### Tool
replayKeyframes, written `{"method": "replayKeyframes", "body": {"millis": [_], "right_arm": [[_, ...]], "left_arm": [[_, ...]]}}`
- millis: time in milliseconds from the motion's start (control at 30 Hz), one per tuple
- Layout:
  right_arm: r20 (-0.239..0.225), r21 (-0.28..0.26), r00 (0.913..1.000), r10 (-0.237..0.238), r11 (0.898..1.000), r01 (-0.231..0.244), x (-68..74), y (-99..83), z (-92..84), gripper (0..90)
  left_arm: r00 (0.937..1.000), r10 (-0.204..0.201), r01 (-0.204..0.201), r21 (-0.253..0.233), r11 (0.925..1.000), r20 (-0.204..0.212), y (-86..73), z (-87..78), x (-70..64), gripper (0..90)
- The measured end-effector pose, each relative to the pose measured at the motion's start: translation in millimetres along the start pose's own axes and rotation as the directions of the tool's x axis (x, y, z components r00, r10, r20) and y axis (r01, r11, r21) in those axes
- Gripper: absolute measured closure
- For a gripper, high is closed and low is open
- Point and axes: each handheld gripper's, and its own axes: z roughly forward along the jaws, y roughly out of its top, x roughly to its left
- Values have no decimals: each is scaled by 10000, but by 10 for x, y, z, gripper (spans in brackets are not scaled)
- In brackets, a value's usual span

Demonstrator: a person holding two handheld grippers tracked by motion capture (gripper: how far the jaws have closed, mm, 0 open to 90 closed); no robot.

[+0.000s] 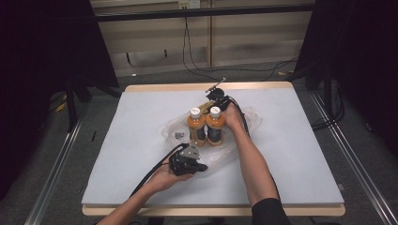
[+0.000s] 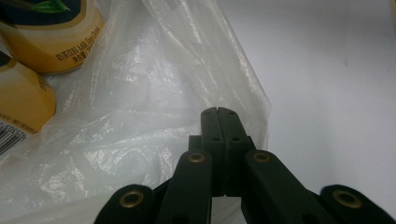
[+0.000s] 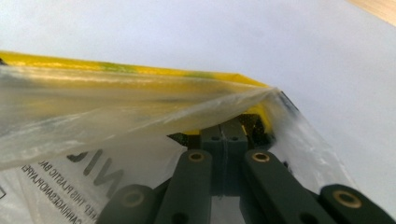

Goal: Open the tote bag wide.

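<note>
Both claws pinch plastic bag (image 1: 239, 123) edges; bottles (image 1: 207, 127) between.

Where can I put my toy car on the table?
Left of the bag and right of the right arm the mat is bare. The middle is crowded: two bottles, bag, both grippers.

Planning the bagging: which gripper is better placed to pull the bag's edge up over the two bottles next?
Probably the left gripper. It is shut on the plastic bag at the near edge, just in front of the bottles, with open table around it. The right gripper pinches the far edge, behind the bottles.
</note>
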Motion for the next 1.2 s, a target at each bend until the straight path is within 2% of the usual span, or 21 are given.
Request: {"method": "replayKeyframes", "body": {"millis": [100, 133, 200, 233, 267, 333, 367, 400, 433, 500, 600, 633, 700, 733, 800, 867, 933, 1033, 1067, 1100, 1200], "right_arm": [[-36, -12, 10000, 33, 10000, -33, -6, 1, -1, 900], [-34, 22, 10000, 55, 10000, -55, 3, -2, -9, 900], [-325, 39, 9995, -51, 10000, 53, 18, -21, -34, 900], [-338, 46, 9994, -89, 9999, 91, 27, -27, -52, 900], [-559, -69, 9984, -64, 10000, 60, 32, -38, -91, 900], [-1139, -368, 9935, -29, 9993, -13, 43, -56, -176, 900], [-1179, -484, 9930, -101, 9988, 44, 51, -61, -214, 900], [-1335, -637, 9910, -89, 9980, 4, 69, -72, -279, 900], [-1410, -780, 9900, -97, 9970, -14, 79, -86, -331, 900], [-1351, -947, 9908, -48, 9955, -81, 85, -123, -421, 900], [-1113, -1459, 9938, 58, 9891, -221, 27, -213, -589, 900], [-1316, -1722, 9910, 236, 9840, -463, -11, -242, -652, 900], [-1188, -2078, 9925, 294, 9767, -537, -46, -291, -771, 900], [-1102, -2233, 9937, 224, 9736, -468, -55, -320, -838, 818], [-801, -2487, 9965, 248, 9676, -441, -55, -367, -931, 748], [-706, -2839, 9975, 103, 9584, -300, -51, -437, -1038, 673], [-691, -3188, 9975, 144, 9472, -357, -31, -521, -1149, 531], [-492, -3502, 9988, 79, 9364, -247, 14, -673, -1328, 335], [-492, -3502, 9988, 79, 9364, -247, 14, -673, -1328, 335], [-399, -3767, 9992, 54, 9261, -200, 45, -828, -1474, 200], [-351, -3938, 9993, 94, 9189, -225, 76, -1014, -1619, 102]], "left_arm": [[9999, -141, 141, -62, 9999, -93, -6, 2, 2, 900], [9996, -288, 289, -137, 9995, 22, -12, 0, 20, 900], [9991, -421, 421, -90, 9991, -31, -13, -8, 30, 900], [9990, -436, 434, -398, 9983, -48, -18, -9, 39, 900], [9988, -480, 477, -642, 9968, -28, -18, -18, 45, 900], [9969, -780, 783, -1115, 9907, 71, -1, -71, 55, 899], [9963, -856, 856, -1412, 9863, 58, 8, -104, 64, 878], [9952, -970, 971, -1608, 9822, 85, 11, -125, 66, 866], [9951, -991, 980, -1644, 9815, 13, 11, -147, 67, 854], [9942, -1067, 1018, -1953, 9755, -148, -1, -197, 60, 825], [9945, -1003, 923, -2017, 9751, -296, -6, -242, 52, 774], [9942, -1015, 913, -2155, 9722, -369, -4, -267, 52, 750], [9927, -1104, 953, -2467, 9644, -481, 3, -300, 45, 694], [9917, -1114, 923, -2460, 9649, -650, 6, -319, 44, 634], [9895, -1290, 1073, -2666, 9578, -652, -2, -346, 52, 573], [9847, -1387, 1066, -2651, 9583, -1054, -8, -392, 50, 461], [9798, -1569, 1153, -2904, 9499, -1241, -20, -445, 41, 385], [9697, -1632, 1035, -2994, 9485, -1819, -64, -584, 17, 263], [9697, -1632, 1035, -2994, 9485, -1819, -64, -584, 17, 223], [9632, -1842, 1135, -3252, 9388, -1957, -107, -666, 4, 200], [9561, -1965, 1170, -3317, 9361, -2175, -166, -779, 2, 148]]}}
